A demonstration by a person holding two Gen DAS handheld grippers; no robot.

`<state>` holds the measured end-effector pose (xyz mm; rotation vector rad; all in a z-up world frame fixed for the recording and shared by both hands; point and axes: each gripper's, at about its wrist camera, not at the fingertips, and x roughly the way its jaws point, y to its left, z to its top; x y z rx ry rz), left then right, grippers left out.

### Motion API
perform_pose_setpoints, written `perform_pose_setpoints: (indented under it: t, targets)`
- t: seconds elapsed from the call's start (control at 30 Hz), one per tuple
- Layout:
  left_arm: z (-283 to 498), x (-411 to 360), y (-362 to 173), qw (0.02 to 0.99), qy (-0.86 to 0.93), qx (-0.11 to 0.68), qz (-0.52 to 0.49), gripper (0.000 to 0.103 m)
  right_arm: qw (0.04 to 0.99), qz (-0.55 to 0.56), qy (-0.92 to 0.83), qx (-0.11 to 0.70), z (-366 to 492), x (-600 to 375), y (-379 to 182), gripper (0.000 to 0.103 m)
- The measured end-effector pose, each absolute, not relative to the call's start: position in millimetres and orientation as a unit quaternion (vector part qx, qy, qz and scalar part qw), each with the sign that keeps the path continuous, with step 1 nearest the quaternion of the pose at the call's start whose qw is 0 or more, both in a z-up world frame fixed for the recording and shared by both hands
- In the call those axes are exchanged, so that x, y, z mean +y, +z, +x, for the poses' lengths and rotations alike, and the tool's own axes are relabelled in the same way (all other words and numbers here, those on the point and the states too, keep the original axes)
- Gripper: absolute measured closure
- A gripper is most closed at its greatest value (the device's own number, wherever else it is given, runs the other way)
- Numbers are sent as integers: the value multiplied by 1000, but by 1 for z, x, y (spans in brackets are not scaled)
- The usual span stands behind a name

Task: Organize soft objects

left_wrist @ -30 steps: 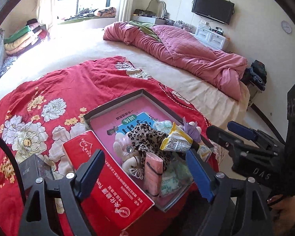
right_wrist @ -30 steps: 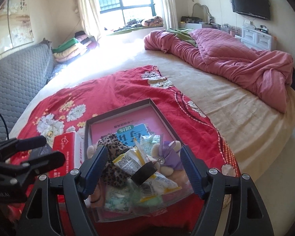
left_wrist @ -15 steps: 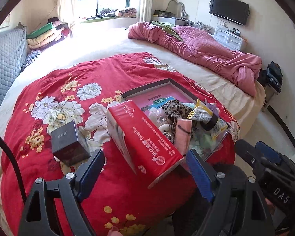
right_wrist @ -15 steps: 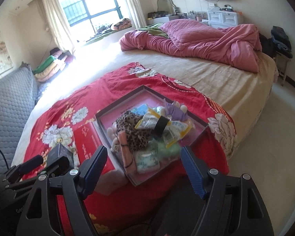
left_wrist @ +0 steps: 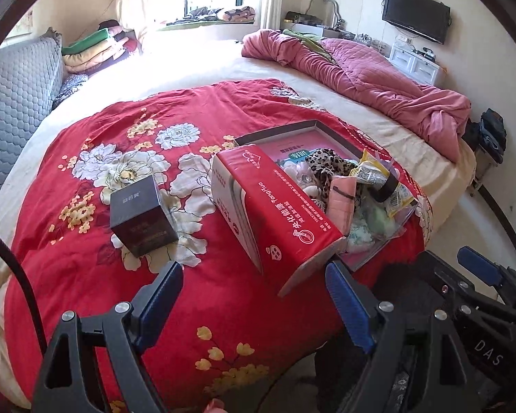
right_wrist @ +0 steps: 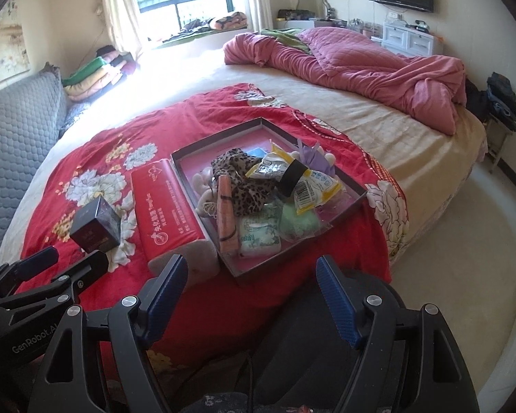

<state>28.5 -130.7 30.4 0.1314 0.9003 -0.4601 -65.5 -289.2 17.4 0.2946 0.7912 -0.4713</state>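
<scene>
A red floral quilt (right_wrist: 203,117) covered the near part of the bed. On it lay a shallow tray (right_wrist: 354,203) heaped with soft items, a leopard-print cloth (right_wrist: 247,186) on top. Left of the tray sat a red tissue pack (right_wrist: 161,213), farther left a dark box (right_wrist: 96,227). The left gripper (left_wrist: 254,306) and right gripper (right_wrist: 251,296) hung near, both spread wide and empty.

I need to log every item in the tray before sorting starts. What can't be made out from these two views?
- Tray floor, both views: hidden by the pile.
- White plush, right view: part hidden by leopard cloth.
- Tray's near corner, left view: hidden behind red box.
- Black box label: too small.
</scene>
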Motion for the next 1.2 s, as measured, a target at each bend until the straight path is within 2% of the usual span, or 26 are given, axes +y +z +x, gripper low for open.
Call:
perform_pose_setpoints:
  t: [1.2]
  targets:
    - [27, -133, 13, 866, -193, 454, 78, 19, 878, 150, -236, 388, -69, -295, 9, 25]
